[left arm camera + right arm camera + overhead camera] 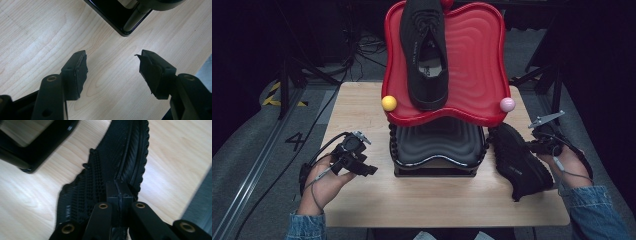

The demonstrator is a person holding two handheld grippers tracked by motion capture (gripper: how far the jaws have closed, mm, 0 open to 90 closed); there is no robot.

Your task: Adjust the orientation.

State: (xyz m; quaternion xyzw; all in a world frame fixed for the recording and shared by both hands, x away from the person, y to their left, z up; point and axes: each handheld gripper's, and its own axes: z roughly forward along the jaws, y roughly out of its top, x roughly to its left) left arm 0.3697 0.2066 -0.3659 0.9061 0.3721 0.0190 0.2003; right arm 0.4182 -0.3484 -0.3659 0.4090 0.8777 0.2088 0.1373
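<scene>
Right now two black shoes are out. One shoe [426, 55] lies on the upper red tray [477, 65] of a two-level stand, its long axis running nearly straight away from the person, the laced toe end at the far side and the open heel at the near rim. Pale lettering runs along its inner lining, but it is too small to read. The second shoe [519, 160] rests on the wooden table [362, 110] just right of the stand's lower black tray [437, 142], lying on a slant, one end near the stand and the other toward the table's near right edge.

The right gripper [542, 142] has its jaws pinched tight on an edge of that second shoe; in the right gripper view the two jaws meet on the knit material by the ribbed sole. The left gripper [354, 157] hovers over bare table left of the stand, jaws spread wide with nothing between them.

A yellow ball [389, 103] and a pink ball [507, 104] cap the red tray's near corners. On the floor [252, 150] at left a painted "4" [296, 140] is legible.
</scene>
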